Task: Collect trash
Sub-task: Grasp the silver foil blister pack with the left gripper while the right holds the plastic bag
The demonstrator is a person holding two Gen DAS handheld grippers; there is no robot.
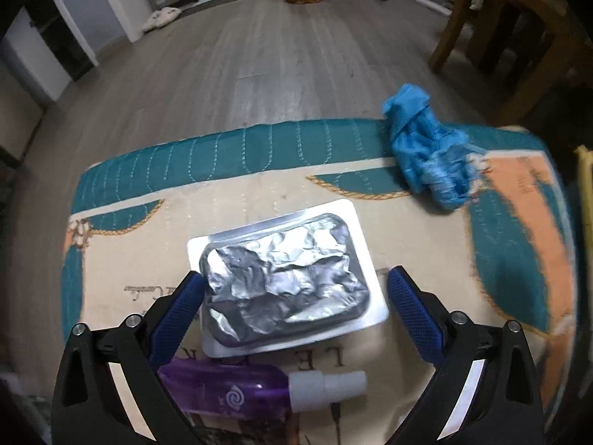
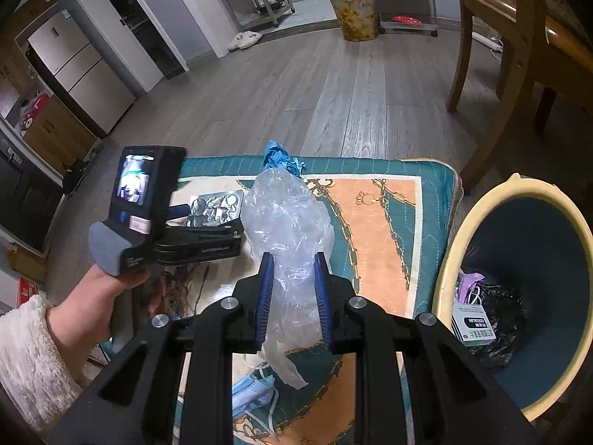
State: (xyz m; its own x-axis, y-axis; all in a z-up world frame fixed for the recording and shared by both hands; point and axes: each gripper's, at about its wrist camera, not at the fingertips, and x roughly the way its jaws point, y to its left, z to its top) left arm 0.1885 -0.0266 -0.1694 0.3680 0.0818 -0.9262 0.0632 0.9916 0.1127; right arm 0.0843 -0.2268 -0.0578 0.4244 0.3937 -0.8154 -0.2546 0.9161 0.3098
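Note:
A crumpled silver foil blister pack (image 1: 285, 278) lies on the patterned cloth (image 1: 237, 193). My left gripper (image 1: 296, 278) hangs over it, open, one blue finger on each side of the pack and neither pressing it. In the right wrist view the same blister pack (image 2: 215, 205) shows beyond the left gripper's body (image 2: 148, 215), which a hand holds. My right gripper (image 2: 294, 263) is shut on a crumpled clear plastic bag (image 2: 289, 230), held above the cloth. A blue crumpled glove (image 1: 430, 155) lies at the cloth's far edge. A yellow-rimmed trash bin (image 2: 519, 296) stands at the right.
A purple spray bottle (image 1: 252, 389) lies just below the blister pack. A blue face mask (image 2: 252, 389) rests on the cloth under my right gripper. The bin holds a small box (image 2: 472, 328) and a black bag. Wooden chair legs (image 2: 478, 55) stand beyond, and a floral bin (image 2: 354, 11) far back.

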